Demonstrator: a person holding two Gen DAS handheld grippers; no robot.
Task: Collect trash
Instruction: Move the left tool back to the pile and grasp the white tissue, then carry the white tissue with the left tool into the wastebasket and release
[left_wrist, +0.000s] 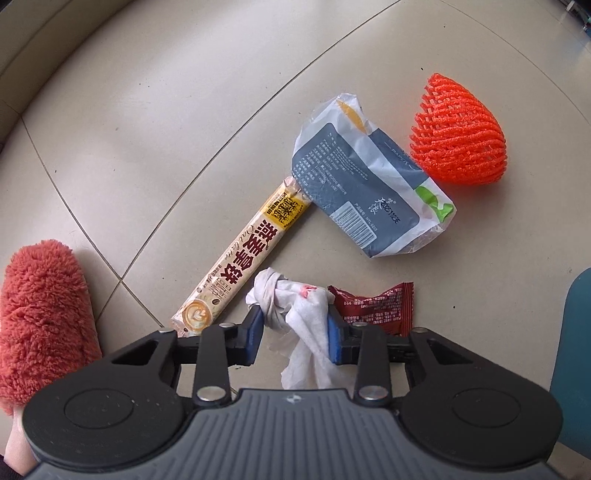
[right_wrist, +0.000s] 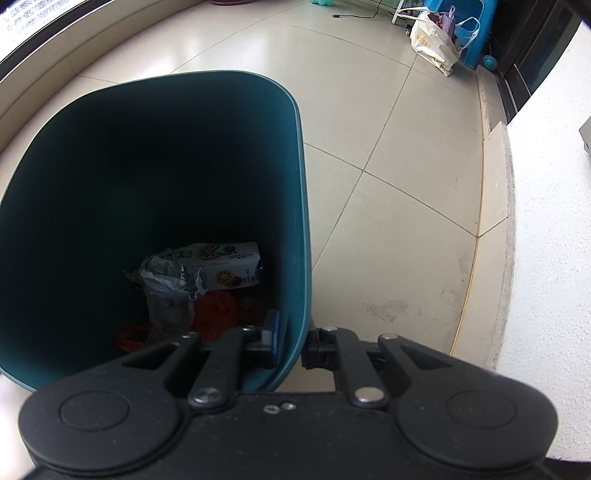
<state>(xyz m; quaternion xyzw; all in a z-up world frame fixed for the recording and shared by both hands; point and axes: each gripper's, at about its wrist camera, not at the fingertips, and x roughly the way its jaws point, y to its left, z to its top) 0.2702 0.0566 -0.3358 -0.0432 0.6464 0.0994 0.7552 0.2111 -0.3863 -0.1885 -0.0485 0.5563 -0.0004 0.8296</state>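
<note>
A: What has the left gripper (left_wrist: 294, 334) got?

B: A crumpled tissue (left_wrist: 295, 325), white with a red smudge. Both blue pads press into it from either side, and its loose end hangs down between the fingers.

A: And around it?

B: Just past the right fingertip lies a dark red wrapper (left_wrist: 373, 306) on the floor (left_wrist: 147, 129). Ahead and left of the left fingertip a long beige sachet (left_wrist: 243, 258) runs away diagonally; its far end touches a blue-grey bag (left_wrist: 354, 192). Beyond that bag, to the right, sits an orange foam net (left_wrist: 458, 136). A fuzzy red slipper (left_wrist: 40, 317) is off to the left.

A: The right gripper (right_wrist: 293, 341)?

B: Clamped on the rim of the teal bin (right_wrist: 184, 147): one finger inside the wall, the other outside.

A: Anything in the bin?

B: At the bottom, ahead of the inner finger, a printed box (right_wrist: 225, 269), a crumpled grey wrapper (right_wrist: 170, 291) and something red-orange I can't make out.
</note>
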